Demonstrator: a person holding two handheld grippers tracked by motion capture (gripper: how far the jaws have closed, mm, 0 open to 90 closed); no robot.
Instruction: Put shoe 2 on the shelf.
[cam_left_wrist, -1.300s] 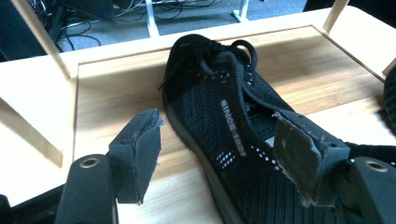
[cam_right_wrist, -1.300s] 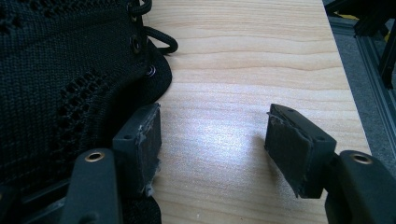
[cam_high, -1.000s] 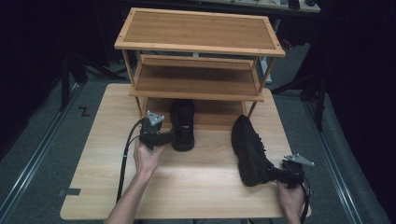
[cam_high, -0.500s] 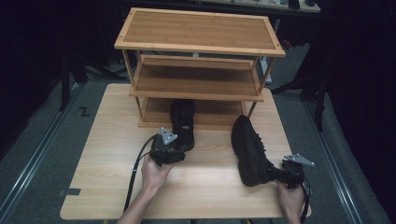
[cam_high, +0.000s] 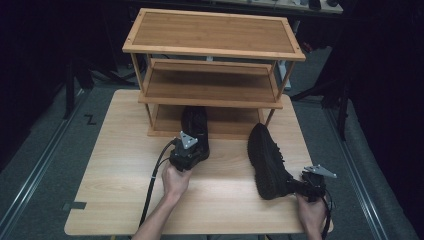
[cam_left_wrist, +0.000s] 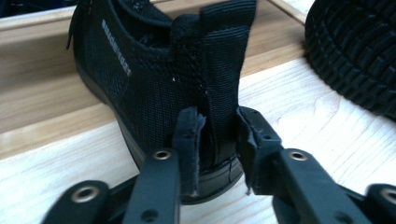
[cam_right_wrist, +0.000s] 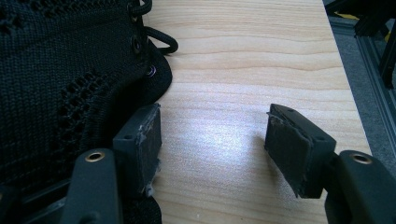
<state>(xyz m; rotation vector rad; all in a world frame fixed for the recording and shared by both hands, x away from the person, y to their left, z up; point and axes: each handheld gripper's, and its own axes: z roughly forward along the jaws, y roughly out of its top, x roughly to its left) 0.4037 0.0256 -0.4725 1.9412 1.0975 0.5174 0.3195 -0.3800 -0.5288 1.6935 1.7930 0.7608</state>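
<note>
Shoes are half stowed, it seems: one shoe (cam_high: 195, 127) stands toe-first under the rack (cam_high: 212, 75), its heel between the left tongs (cam_left_wrist: 217, 140), narrowed around it. Second shoe (cam_high: 265, 160) lies on the surface (cam_high: 120, 150) beside the wide-open right tongs (cam_right_wrist: 212, 140).

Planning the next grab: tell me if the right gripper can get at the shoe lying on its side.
Probably yes. The right gripper sits open at the heel end of the tipped shoe, one pad already against its black fabric, the other over bare table. Nothing blocks it.
</note>
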